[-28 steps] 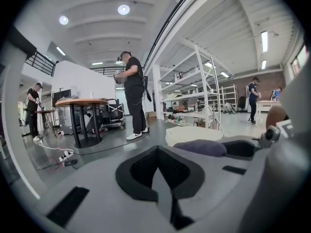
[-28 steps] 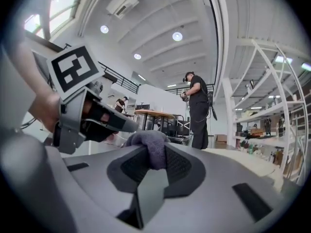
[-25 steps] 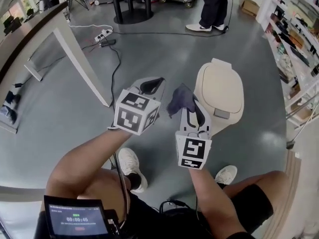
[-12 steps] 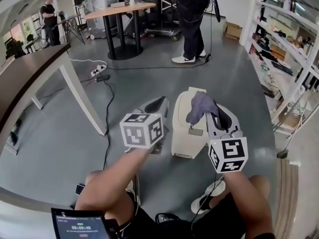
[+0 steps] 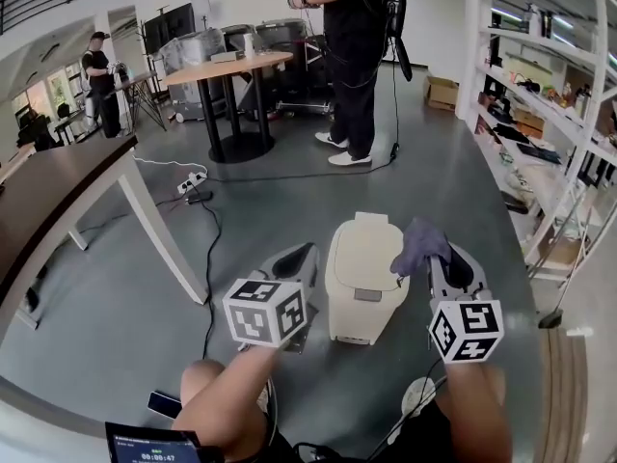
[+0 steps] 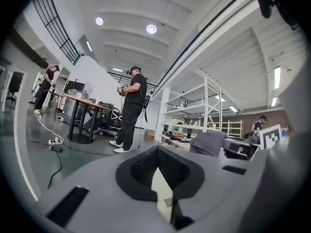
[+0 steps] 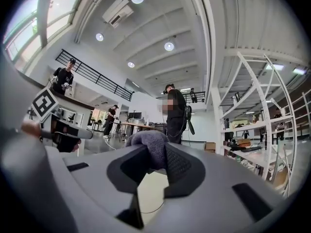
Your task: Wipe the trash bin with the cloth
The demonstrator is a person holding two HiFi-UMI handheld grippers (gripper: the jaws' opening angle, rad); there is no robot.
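The cloth (image 5: 420, 244) is clamped in the right gripper (image 5: 446, 261), whose jaws are closed on it. It is bunched into a grey-purple wad that bulges up past the jaw tips. In the right gripper view the same wad (image 7: 151, 144) is seen pinched between the black pads of the right gripper (image 7: 156, 154), with the cream bin (image 7: 150, 193) showing below through the gap.

The left gripper (image 5: 300, 253) is held with its jaws together, and nothing is caught between them. In the left gripper view its pads are seen to meet at the tips (image 6: 157, 152), and a strip of the bin (image 6: 161, 184) is visible beneath them.

The bin (image 5: 362, 258) stands upright on the grey floor (image 5: 145, 258) with its lid shut, between the two grippers in the head view. The left gripper is held just beside its left wall. The cloth is held at the lid's right edge and overlaps the rim in that view. Whether it touches the lid cannot be told. From the left gripper view the cloth (image 6: 210, 143) is seen off to the right, near the right gripper's marker cube (image 6: 271, 136).

A person (image 5: 352, 56) stands farther back beside a table (image 5: 227, 63), well apart from the bin.
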